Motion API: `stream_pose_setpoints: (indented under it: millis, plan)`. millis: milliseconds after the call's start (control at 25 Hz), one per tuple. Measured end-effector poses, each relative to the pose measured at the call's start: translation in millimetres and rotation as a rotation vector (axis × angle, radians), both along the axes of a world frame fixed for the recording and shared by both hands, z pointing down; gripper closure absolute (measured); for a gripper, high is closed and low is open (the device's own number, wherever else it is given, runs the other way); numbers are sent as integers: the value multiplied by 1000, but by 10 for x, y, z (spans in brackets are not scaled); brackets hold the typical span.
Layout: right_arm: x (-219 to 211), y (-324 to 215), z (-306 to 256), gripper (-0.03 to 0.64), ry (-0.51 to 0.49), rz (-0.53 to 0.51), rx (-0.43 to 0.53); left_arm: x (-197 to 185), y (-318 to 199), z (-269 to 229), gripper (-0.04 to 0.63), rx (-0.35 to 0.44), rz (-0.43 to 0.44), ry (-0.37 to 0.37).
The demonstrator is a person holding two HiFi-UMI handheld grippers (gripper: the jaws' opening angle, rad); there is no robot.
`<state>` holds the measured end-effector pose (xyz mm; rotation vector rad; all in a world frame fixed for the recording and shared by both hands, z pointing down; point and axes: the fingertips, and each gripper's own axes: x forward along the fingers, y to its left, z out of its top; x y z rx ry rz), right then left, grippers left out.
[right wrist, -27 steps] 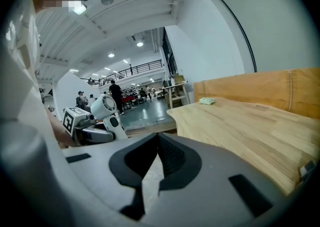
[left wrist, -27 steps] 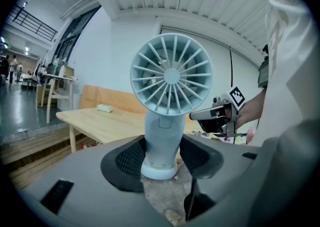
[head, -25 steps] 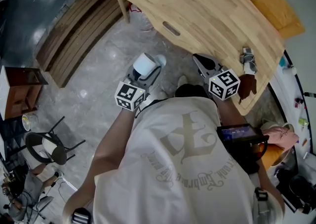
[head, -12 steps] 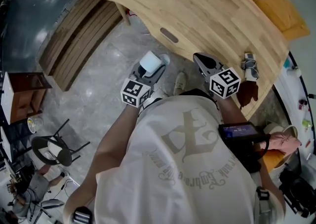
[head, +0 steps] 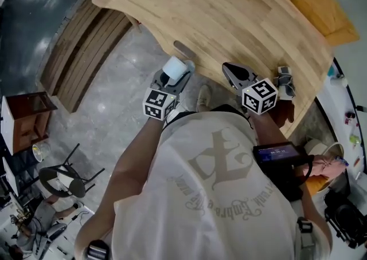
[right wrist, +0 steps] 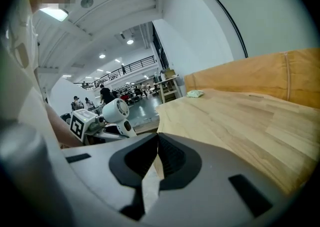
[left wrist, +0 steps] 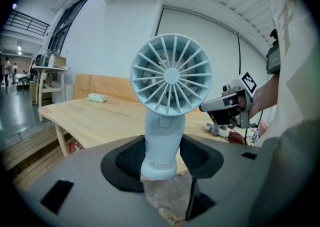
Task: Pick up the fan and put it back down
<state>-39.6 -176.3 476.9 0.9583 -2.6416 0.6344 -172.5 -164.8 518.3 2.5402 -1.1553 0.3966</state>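
A pale blue hand-held fan (head: 175, 70) stands upright in my left gripper (head: 180, 77), which is shut on its handle (left wrist: 162, 141). Its round grille (left wrist: 171, 75) faces the left gripper view's camera. The fan hangs over the floor, just short of the front edge of the wooden table (head: 229, 7). My right gripper (head: 230, 71) is beside it to the right, over the table's edge, its pads together with nothing between them (right wrist: 156, 153). The right gripper view shows the fan (right wrist: 116, 111) at its left.
A small grey-white object (head: 285, 80) lies near the table's right edge, and a little green thing (left wrist: 97, 98) lies at its far end. Wooden planks (head: 80, 52) lie on the floor at the left. A chair (head: 57, 181) and a brown cabinet (head: 26, 118) stand further left.
Both grippers have come forward to the table's front edge, the left one carrying the fan along. Neither pair of jaws has changed.
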Motion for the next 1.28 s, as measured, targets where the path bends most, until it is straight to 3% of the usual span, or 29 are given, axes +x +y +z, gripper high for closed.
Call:
stream_pose_setpoints:
  millis: [320,840,1280]
  plan:
    - [222,-186,100,601,15,28,-33,174,-379,368,370,-38,5,-72]
    - [498,-431,300,601,21,66,-90,308,-794,688,370,-63,20,-128]
    - [521,-551,369,601,15,69,-106,283,-858,814,370,-89,23,-143]
